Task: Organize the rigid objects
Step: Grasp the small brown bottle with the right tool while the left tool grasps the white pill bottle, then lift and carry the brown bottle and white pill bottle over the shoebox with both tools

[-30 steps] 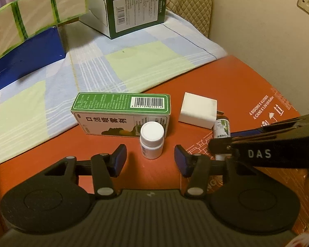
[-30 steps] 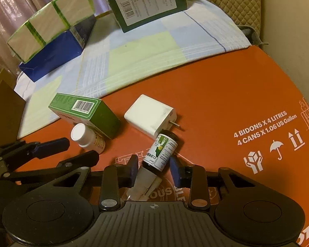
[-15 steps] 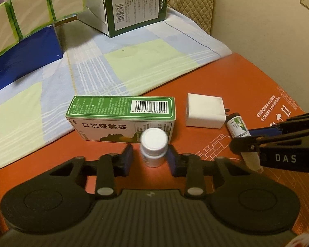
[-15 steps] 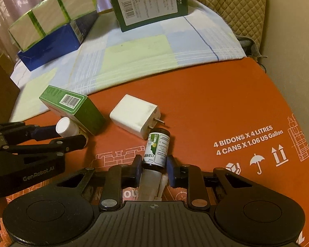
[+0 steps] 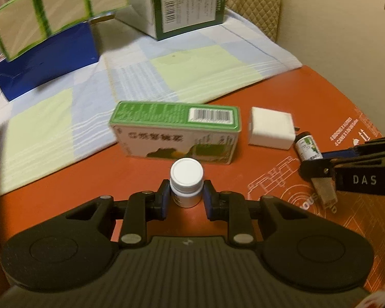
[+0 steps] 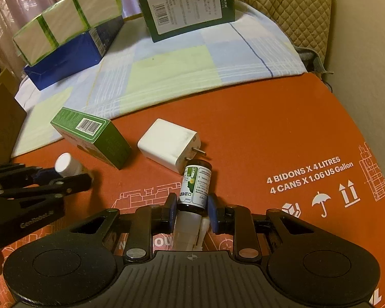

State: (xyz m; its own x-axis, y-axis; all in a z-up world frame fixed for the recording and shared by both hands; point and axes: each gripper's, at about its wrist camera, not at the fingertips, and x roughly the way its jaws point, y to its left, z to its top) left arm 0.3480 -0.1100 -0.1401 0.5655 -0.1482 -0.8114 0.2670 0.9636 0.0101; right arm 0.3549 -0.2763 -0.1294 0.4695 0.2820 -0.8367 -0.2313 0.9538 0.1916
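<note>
Two claws, both clamped: my left gripper (image 5: 186, 197) pinches the small white-capped pill bottle (image 5: 186, 182), which stands upright on the orange cardboard (image 6: 269, 128). My right gripper (image 6: 191, 213) squeezes the dark dropper bottle (image 6: 196, 187), which lies with its base pointing away from me. Just beyond it sits the white charger (image 6: 169, 145), its prongs near the bottle. The green medicine box (image 5: 177, 131) lies right behind the pill bottle, at the edge of the checked cloth (image 5: 192, 69).

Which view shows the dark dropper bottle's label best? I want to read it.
Right wrist view: the dark dropper bottle lies close, label up, in the right gripper. Left wrist view shows it small, partly hidden.
</note>
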